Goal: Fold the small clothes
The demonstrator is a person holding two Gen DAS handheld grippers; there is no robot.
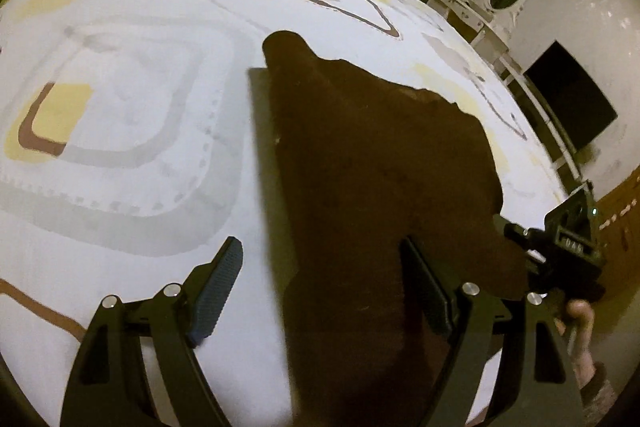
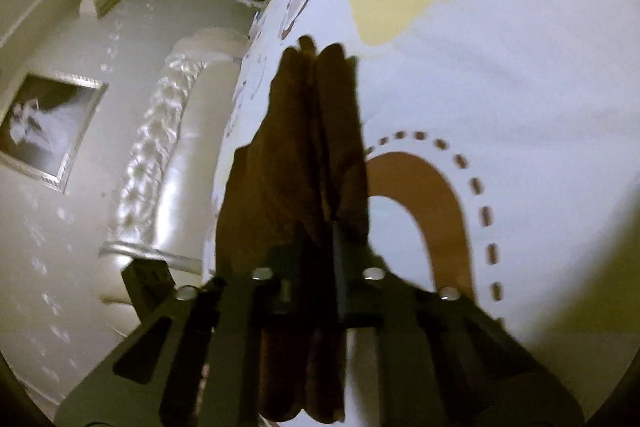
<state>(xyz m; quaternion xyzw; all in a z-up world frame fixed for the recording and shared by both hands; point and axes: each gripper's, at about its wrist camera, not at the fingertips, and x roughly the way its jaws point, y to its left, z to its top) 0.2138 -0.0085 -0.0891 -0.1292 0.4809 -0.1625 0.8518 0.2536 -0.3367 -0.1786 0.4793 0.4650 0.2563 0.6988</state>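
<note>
right hand-held gripper (image 2: 320,227) pinches brown garment (image 1: 380,155) on bedsheet (image 1: 140,107).

Dim yellowish light, heavy fisheye bending, dark corners, slight motion blur.

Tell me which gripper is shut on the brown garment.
The right gripper: it pinches the brown garment at its edge. The left gripper hangs open above it, gripping nothing.

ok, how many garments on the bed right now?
1: a dark brown garment on the patterned bedsheet, its edge pinched in the right gripper. More could lie outside both views.
</note>
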